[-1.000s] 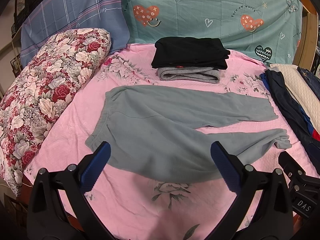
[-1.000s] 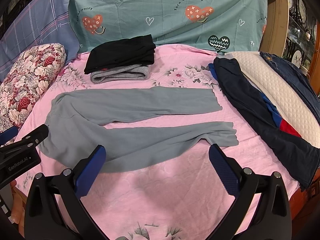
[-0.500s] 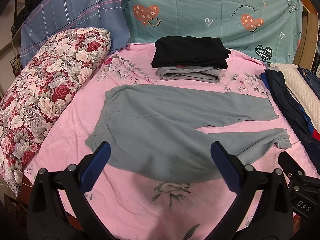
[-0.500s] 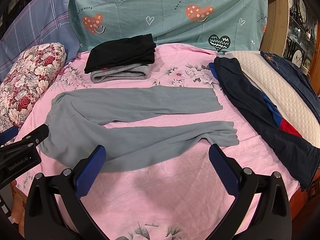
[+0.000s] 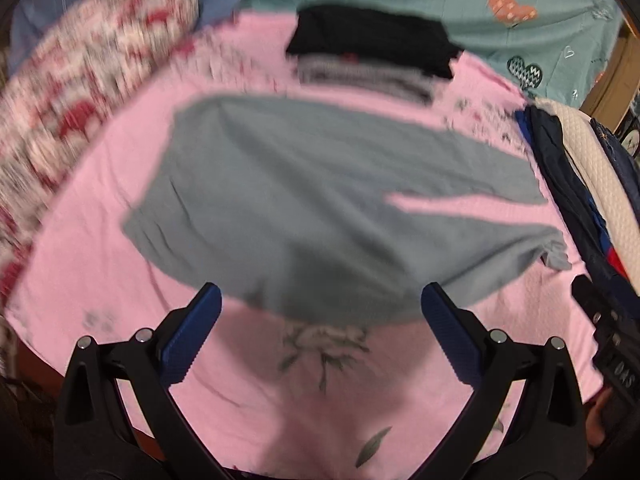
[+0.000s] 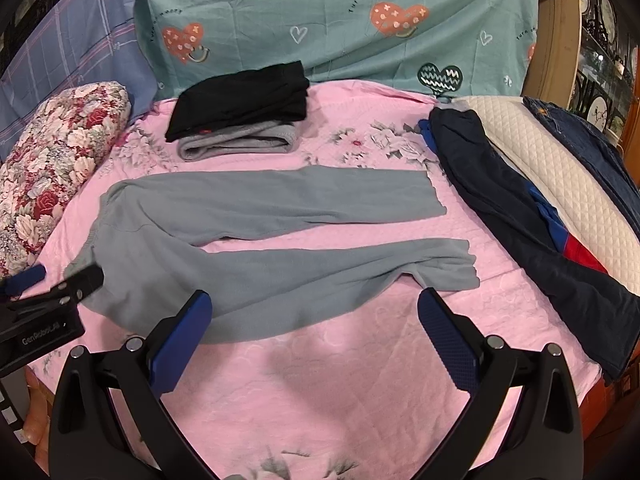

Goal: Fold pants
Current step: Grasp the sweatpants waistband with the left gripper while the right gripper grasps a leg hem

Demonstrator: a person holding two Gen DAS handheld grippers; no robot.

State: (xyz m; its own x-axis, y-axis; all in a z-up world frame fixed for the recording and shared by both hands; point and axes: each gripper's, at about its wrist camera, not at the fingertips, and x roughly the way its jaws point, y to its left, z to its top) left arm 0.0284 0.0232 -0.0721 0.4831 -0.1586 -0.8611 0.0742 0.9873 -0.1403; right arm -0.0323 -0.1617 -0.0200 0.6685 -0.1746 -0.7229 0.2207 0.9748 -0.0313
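**Grey pants spread flat, both grippers wide and empty**

The grey pants lie unfolded across the middle of the pink floral sheet, waistband at left, legs running right. The right gripper sits at lower centre, jaws wide, gripping nothing. The left gripper is likewise spread wide and empty; its view is blurred. At the right view's lower left its body reads "GenRobot.AI". The teal cover at top reads "Turn off worry".
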